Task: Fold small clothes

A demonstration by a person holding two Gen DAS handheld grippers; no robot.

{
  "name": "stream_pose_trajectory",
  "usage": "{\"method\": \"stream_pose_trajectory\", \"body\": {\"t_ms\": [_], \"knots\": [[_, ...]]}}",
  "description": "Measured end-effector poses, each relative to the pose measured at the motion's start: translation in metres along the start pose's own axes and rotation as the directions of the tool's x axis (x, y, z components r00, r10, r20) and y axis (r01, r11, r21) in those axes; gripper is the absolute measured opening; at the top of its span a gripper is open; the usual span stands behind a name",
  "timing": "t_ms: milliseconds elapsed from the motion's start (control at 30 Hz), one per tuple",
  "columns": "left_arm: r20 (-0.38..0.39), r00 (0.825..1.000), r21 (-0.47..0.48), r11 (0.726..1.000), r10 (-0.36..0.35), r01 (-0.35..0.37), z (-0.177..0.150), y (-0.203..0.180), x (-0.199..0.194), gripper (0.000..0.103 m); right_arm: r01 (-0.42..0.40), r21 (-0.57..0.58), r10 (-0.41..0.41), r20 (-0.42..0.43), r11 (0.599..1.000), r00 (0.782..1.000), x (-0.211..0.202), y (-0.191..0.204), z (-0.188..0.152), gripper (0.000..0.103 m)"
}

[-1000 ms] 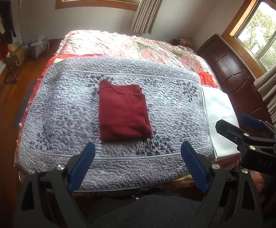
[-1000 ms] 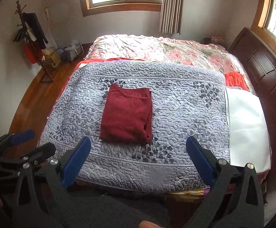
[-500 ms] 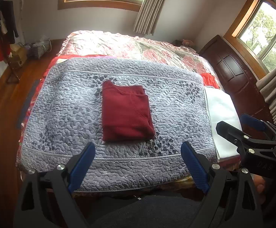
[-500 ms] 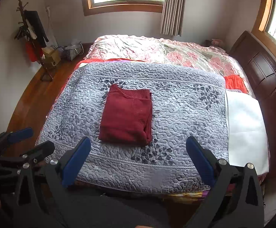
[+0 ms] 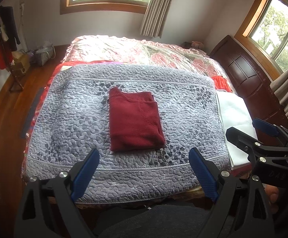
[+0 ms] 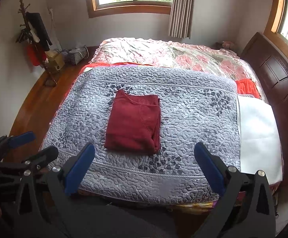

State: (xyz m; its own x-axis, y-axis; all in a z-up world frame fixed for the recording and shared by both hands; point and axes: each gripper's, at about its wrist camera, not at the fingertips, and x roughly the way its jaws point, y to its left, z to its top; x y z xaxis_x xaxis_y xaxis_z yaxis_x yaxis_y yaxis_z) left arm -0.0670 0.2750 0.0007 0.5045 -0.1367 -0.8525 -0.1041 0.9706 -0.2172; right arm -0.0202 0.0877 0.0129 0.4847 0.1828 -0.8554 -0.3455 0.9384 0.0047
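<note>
A dark red knit sweater [image 5: 135,121] [image 6: 134,124] lies folded into a neat rectangle in the middle of a grey quilted blanket [image 5: 74,119] [image 6: 193,123] on the bed. My left gripper [image 5: 144,158] is held back over the near edge of the blanket, open and empty, well short of the sweater. My right gripper [image 6: 144,154] also hangs open with nothing between its blue pads [image 6: 209,170]. Each gripper shows at the edge of the other's view: the right gripper [image 5: 253,128] at the right, the left gripper [image 6: 39,144] at the left.
A white folded cloth [image 5: 235,117] [image 6: 257,127] lies to the right of the blanket, beside a dark wooden headboard [image 6: 276,75]. A pink floral cover [image 6: 173,53] spreads behind. A coat stand [image 6: 35,37] and baskets [image 6: 77,54] stand on the wooden floor at the left.
Both cameras have pulled back and tilted up slightly; the sweater sits a bit further from the fingers. The sweater itself has not moved, and both grippers stay open.
</note>
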Motion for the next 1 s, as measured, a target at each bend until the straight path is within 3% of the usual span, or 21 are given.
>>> {"method": "stream_pose_trajectory", "body": {"t_ms": [1000], "knots": [[0.043,0.996,0.005,0.997,0.074,-0.075,0.019,0.003,-0.009,0.092,-0.007,-0.044,0.008,0.010,0.999,1.000,0.003,0.006,0.018,0.100]]}}
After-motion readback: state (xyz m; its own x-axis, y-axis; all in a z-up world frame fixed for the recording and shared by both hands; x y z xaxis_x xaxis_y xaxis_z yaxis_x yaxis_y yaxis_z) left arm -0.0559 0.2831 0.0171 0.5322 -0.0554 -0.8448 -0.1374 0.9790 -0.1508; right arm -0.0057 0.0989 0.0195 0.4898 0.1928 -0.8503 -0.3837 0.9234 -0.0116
